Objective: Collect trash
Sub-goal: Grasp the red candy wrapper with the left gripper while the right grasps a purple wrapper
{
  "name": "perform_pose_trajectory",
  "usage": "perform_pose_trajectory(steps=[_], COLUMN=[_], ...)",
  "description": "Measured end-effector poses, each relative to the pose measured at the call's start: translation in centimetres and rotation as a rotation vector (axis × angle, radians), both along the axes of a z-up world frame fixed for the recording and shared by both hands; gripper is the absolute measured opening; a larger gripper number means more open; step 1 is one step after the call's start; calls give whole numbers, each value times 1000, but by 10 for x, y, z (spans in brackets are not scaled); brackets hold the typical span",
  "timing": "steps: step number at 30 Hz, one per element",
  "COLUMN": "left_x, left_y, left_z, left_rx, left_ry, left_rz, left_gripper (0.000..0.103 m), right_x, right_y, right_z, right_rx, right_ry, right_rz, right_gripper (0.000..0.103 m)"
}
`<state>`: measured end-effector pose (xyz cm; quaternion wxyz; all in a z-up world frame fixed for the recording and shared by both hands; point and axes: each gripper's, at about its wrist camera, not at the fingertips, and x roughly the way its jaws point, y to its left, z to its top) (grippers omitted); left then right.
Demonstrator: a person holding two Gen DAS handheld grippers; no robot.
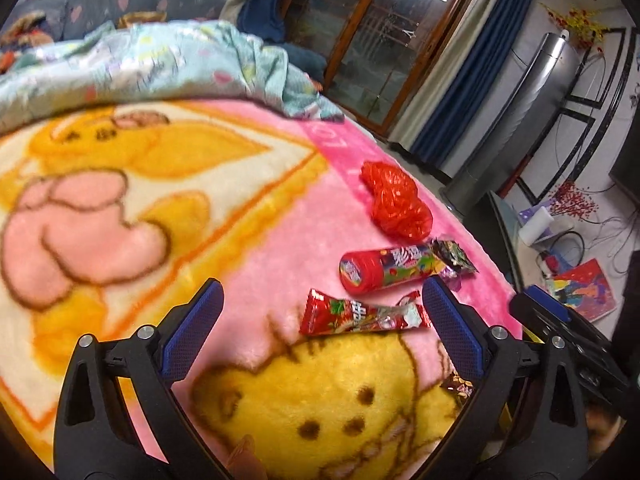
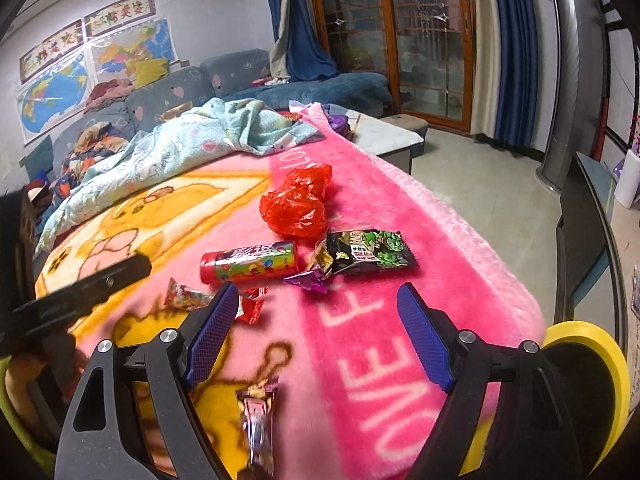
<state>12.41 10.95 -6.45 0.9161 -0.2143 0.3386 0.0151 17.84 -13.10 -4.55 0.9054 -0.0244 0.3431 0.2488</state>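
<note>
Left wrist view: left gripper (image 1: 322, 322), jaws wide and empty, straddles the red wrapper (image 1: 362, 316) near the blanket's (image 1: 280, 208) edge, apparently to grab it.

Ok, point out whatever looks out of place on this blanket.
Litter lies on the pink blanket: a crumpled red plastic bag, a candy tube on its side, a dark green snack packet, a purple wrapper, a red wrapper and another wrapper nearest the camera. Both claws are open and empty.

The red candy wrapper (image 2: 250, 308) is partly hidden behind a blue pad. The shiny wrapper (image 2: 258, 420) is blurry and cut off at the bottom. The yellow bin (image 2: 596, 360) is half hidden.
</note>
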Motion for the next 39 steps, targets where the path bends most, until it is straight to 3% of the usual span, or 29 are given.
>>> perform_pose_trajectory(steps=[6,9,12,15,20,25,34,39], left_x=[7,8,12,16,20,20,18,14], left_y=[-3,-6,-11,-14,-17,-18,-26,-29], left_z=[-12,-15,-18,-21,-27,-28,-27,-20], left_rx=[-32,-43,-48,-52,-61,-55,-38,-26], left_ry=[34,41,51,62,86,98,105,87], left_rz=[-37,-53,-80,-95,-112,-112,-159,-177], left_gripper=[70,69,58,55,51,34,14,11], right_x=[23,34,43,51,58,54,32,19], right_y=[10,14,17,18,22,17,1,-4], right_z=[-15,-23,-31,-38,-47,-49,-47,-44], right_rx=[16,20,32,43,65,76,77,72], right_ry=[71,106,147,182,235,238,245,249], right_rz=[-22,-35,-50,-54,-45,-32,2,33], right_gripper=[71,64,58,53,33,32,32,32])
